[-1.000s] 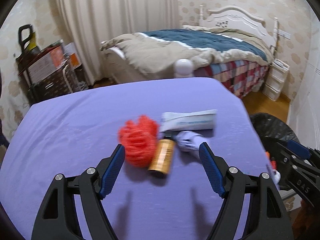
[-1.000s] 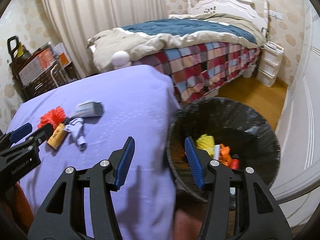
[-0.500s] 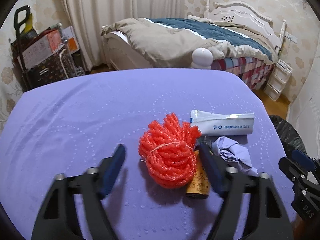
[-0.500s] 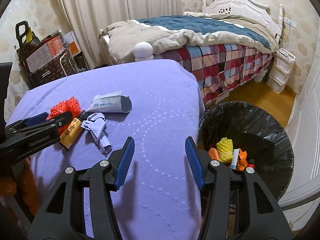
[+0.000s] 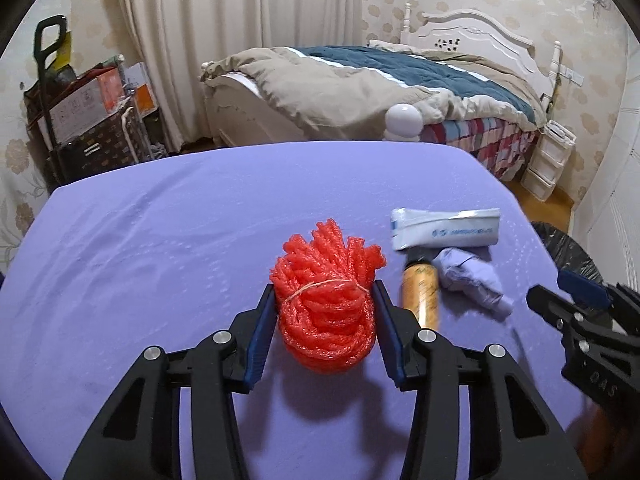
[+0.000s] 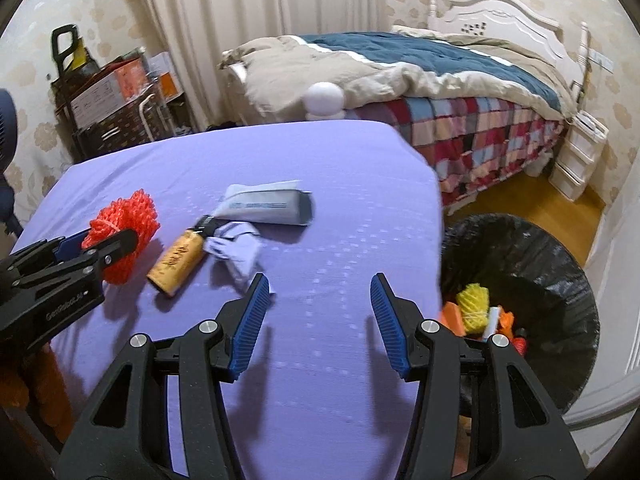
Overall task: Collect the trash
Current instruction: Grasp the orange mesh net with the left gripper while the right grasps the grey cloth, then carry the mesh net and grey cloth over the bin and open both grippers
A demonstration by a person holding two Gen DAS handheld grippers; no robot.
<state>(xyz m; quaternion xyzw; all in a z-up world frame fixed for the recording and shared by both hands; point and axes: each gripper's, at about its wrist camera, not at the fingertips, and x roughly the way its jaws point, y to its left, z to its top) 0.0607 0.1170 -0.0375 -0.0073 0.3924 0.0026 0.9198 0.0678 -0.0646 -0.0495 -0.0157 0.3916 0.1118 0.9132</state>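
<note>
On the purple table (image 5: 160, 248) the left gripper (image 5: 324, 300) straddles the red foam net bundle (image 5: 326, 300); its blue pads sit against the bundle's two flanks, the jaws having just been closing, and they appear clenched on it while the bundle rests on the cloth. At about three o'clock of the bundle, just beside it, lies a yellow bottle (image 5: 420, 296) on its side, dark cap toward twelve o'clock; touching the cap end at one o'clock is a white-and-blue packet (image 5: 446, 232); a crumpled pale purple wad (image 5: 472, 276) lies against the bottle's right side. These three crowd the right pad's outer side.

The right gripper (image 6: 318, 304) hangs over bare cloth, jaws apart with nothing between them; the wad (image 6: 240, 254) sits near its left fingertip at ten o'clock. Off the table's edge at three o'clock stands a black-lined bin (image 6: 520, 280) holding yellow and orange scraps (image 6: 474, 308). Beyond the table at twelve o'clock: a bed (image 6: 440, 80) with a patchwork cover, a white round lamp (image 6: 324, 100), curtains, and a loaded cart (image 6: 108, 100) at ten o'clock.
</note>
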